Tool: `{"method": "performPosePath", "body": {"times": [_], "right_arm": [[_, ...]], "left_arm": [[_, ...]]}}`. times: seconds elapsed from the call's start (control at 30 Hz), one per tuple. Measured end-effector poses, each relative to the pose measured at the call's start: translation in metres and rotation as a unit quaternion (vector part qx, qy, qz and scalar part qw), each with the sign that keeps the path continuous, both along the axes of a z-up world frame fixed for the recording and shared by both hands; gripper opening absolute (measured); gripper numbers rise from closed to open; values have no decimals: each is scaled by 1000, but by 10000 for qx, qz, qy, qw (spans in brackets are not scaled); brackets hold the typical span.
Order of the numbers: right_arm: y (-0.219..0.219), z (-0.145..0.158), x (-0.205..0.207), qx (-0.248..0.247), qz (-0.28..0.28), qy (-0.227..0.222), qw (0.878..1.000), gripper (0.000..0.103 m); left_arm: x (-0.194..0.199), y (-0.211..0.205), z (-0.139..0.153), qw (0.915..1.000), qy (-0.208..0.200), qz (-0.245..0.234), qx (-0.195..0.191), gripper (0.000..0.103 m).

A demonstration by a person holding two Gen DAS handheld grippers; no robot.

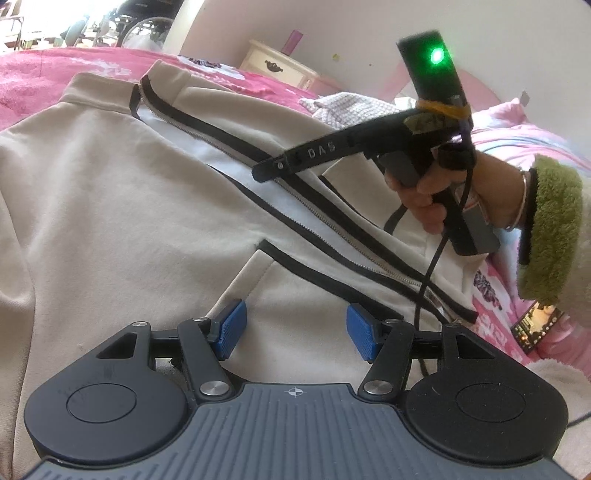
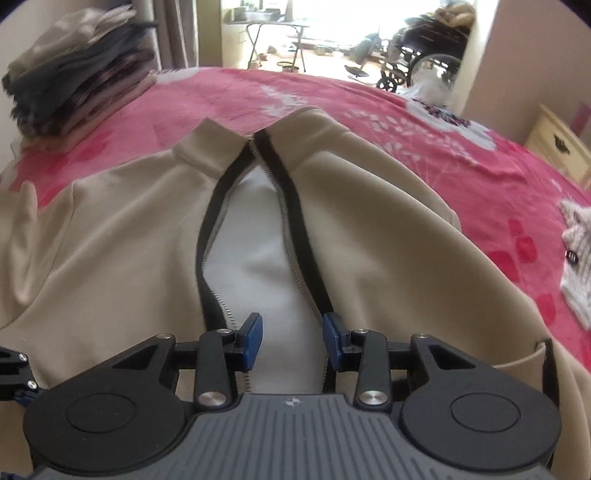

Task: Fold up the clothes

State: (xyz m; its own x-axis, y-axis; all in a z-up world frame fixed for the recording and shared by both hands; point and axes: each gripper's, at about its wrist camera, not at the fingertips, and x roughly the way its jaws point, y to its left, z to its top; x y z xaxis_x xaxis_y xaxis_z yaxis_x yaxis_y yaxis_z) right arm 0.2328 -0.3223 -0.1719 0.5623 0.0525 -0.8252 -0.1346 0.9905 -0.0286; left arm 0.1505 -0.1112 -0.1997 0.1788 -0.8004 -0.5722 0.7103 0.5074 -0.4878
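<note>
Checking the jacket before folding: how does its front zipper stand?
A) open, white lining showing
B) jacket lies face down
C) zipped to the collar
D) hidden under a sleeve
A: the zipper halves are spread apart on the jacket, with white lining showing between them.

Pink floral bed (image 2: 406, 147): beige jacket (image 2: 110, 221), clothes stack (image 2: 74, 81), possibly knit garment (image 2: 576, 266).

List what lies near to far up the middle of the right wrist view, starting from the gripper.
right gripper → white lining between the black zipper edges → beige jacket collar → pink bedspread → folding table in the bright room beyond.
</note>
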Motion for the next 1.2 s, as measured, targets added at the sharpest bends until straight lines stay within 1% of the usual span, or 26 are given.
{"method": "performPosePath", "body": {"times": [0.13,0.33,0.43,0.6,0.77,0.9,0.93,0.97,1.0,1.03,1.13,1.2], "right_arm": [[-6,-9,4,-56,-70,39,10000,39],[-3,6,-4,-27,-19,-381,9993,39],[-5,0,-2,-247,-55,-319,9992,39],[-16,-13,8,-123,-269,-189,9994,39],[-23,-23,14,32,-294,-35,9996,39],[-31,-27,20,394,-516,-19,9979,39],[-34,-27,21,501,-617,-21,9968,37],[-35,-27,22,588,-724,-34,9956,34],[-38,-26,23,697,-860,-38,9939,26],[-42,-25,24,860,-988,-32,9914,22],[-54,-21,25,1461,-1327,-19,9803,14],[-60,-17,23,1893,-1453,-42,9711,11]], "left_arm": [[2,2,1,10000,66,12,-38,60],[1,1,2,10000,3,-3,-10,61],[0,1,2,10000,-15,-8,-5,61],[0,2,3,10000,-10,-12,-8,61],[-2,4,4,10000,14,-7,-29,61],[-2,4,4,10000,36,-3,-45,61],[-2,4,4,10000,43,0,-49,61],[-1,4,4,10000,50,2,-53,61],[-1,4,4,10000,54,2,-55,61],[-1,4,4,10000,56,2,-57,61],[-1,5,3,10000,64,4,-65,61],[-1,4,3,9999,69,2,-74,61]]}}
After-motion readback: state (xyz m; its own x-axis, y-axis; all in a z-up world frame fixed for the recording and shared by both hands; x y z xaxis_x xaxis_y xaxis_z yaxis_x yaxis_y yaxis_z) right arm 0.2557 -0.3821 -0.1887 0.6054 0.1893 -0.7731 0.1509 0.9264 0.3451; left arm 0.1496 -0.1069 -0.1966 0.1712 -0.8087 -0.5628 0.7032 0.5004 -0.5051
